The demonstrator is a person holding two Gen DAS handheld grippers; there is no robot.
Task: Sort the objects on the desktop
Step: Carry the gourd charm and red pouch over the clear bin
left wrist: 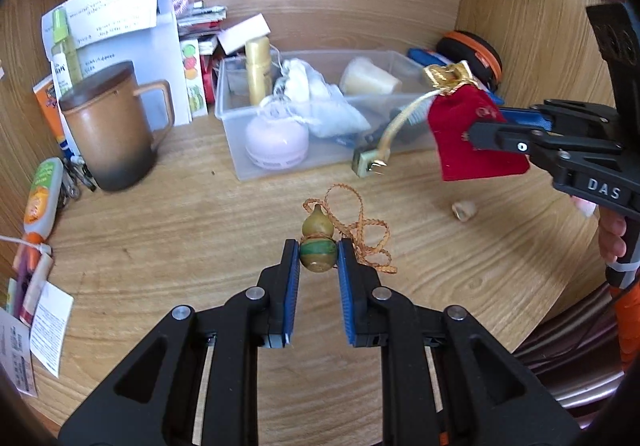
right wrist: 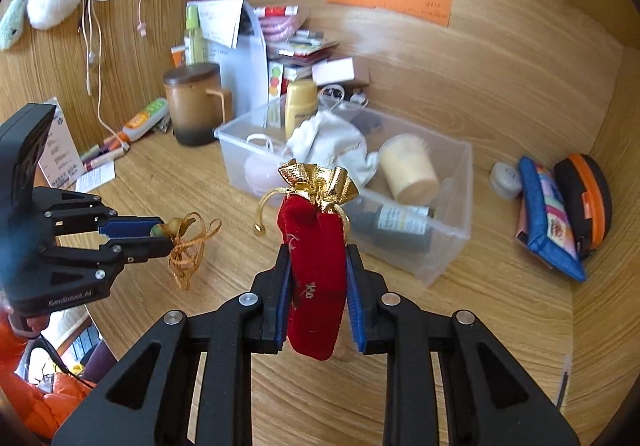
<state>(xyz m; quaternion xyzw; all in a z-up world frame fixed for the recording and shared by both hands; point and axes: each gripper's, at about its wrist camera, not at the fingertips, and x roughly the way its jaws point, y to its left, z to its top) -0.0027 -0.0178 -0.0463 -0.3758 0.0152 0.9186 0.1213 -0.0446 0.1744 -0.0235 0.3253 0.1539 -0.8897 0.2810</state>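
Note:
My left gripper (left wrist: 318, 256) is shut on a small green-and-tan gourd charm (left wrist: 317, 239) with a braided gold cord (left wrist: 362, 234), low over the wooden desk. It also shows in the right wrist view (right wrist: 162, 231). My right gripper (right wrist: 317, 266) is shut on a red velvet pouch (right wrist: 315, 270) with a gold top, held upright above the desk in front of the clear plastic bin (right wrist: 448, 258). In the left wrist view the pouch (left wrist: 472, 138) hangs at the right, near the bin (left wrist: 236, 126).
The bin holds a white cloth bag (right wrist: 332, 142), a cream candle (right wrist: 408, 170), a gold bottle (right wrist: 299, 102) and a dark bottle. A brown lidded mug (left wrist: 108, 126) stands at left. A blue pouch (right wrist: 548, 214) and orange-trimmed case (right wrist: 588, 194) lie right. A small beige piece (left wrist: 464, 211) lies on the desk.

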